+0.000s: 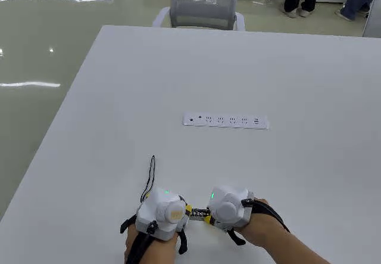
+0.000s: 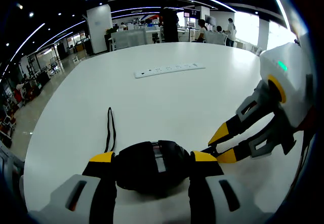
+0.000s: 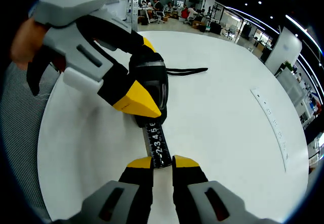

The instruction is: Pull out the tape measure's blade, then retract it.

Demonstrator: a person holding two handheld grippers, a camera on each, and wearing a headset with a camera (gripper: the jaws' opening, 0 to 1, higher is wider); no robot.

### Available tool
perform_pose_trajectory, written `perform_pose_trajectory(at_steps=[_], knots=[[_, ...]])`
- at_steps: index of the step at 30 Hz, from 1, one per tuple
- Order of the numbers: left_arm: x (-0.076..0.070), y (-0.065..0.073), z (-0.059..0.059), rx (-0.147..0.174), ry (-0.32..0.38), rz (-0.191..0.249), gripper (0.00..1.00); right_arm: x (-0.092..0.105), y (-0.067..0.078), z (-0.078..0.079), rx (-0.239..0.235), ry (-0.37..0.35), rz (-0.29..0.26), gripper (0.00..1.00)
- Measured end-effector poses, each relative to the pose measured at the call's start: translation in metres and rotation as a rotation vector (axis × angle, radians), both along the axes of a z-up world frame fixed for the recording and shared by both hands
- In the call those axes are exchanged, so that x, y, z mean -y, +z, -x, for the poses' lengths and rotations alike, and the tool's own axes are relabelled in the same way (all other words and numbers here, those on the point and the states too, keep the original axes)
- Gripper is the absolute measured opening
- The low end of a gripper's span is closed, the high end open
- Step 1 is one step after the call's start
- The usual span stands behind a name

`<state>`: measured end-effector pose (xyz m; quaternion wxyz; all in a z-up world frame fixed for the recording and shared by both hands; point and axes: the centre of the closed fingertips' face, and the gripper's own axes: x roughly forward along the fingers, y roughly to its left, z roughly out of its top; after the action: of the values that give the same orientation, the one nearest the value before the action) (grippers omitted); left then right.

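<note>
There was one desk, one tape measure with one black wrist cord, one white power strip and one office chair. The hand-held grippers numbered two: the left hand-held gripper and the right hand-held gripper.

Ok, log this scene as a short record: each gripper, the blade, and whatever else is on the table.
left gripper: shut on tape measure
right gripper: shut on blade, near its end
blade: out a short way, numbers showing
strap: slack on table, attached to tape measure
power strip: flat on table, farther off, untouched
</note>
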<state>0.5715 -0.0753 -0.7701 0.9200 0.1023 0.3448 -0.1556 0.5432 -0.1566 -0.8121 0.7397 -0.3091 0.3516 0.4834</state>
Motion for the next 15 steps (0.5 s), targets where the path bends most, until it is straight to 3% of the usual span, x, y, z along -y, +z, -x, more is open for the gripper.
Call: perform_pose_trajectory(at_steps=[15], knots=[[-0.0006, -0.0007, -0.0003, 0.001, 0.001, 0.002, 0.53, -0.0082, 0.0018, -0.0003, 0.0, 0.013, -0.009, 0.12]])
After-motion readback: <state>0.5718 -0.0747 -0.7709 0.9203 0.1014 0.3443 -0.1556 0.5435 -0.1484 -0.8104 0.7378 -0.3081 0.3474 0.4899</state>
